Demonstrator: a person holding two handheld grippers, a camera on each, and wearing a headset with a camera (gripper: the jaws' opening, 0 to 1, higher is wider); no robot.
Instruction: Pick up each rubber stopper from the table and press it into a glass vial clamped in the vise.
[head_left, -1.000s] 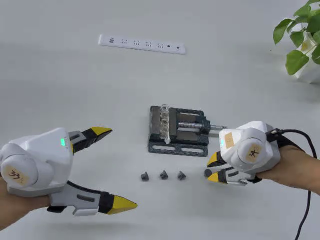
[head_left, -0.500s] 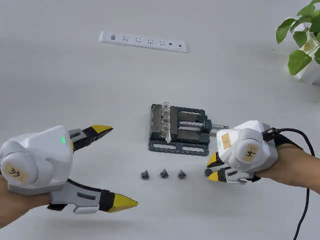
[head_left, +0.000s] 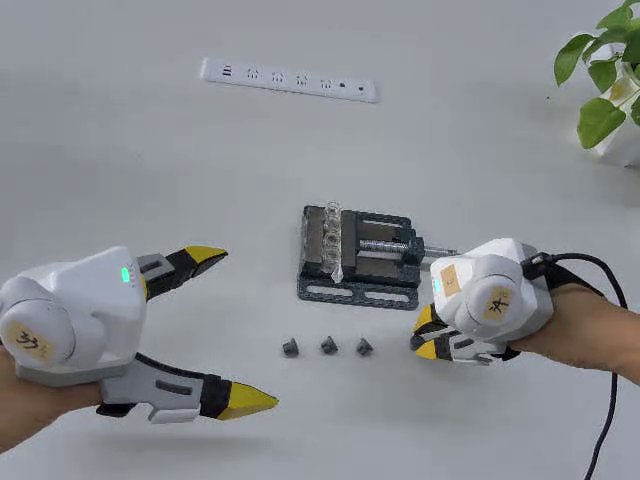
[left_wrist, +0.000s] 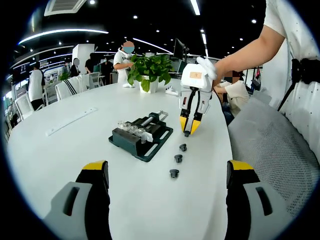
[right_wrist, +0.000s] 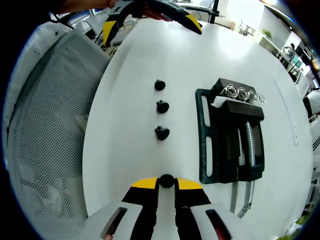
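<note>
So the right gripper (head_left: 425, 335) is pinched nearly closed, with one small black stopper (right_wrist: 166, 181) caught right between its yellow tips. It's held just above the table (head_left: 150, 180), not touching it as far as I can tell.

Straight ahead of those tips, three loose stoppers (right_wrist: 161, 132) lie in a row on the table, each a bit apart from the next. The nearest one is close to the tips. The vise (right_wrist: 230, 132) sits just to the right of that row from this gripper's side, and the vials (right_wrist: 242, 92) are clamped in a line at its far end.

The left gripper (head_left: 228, 328) is spread wide open and holding nothing. From its side the loose stoppers are out in front, and the vise is ahead and off to the left.

A power strip (head_left: 288, 80) lies way beyond the vise, well apart from both grippers.
</note>
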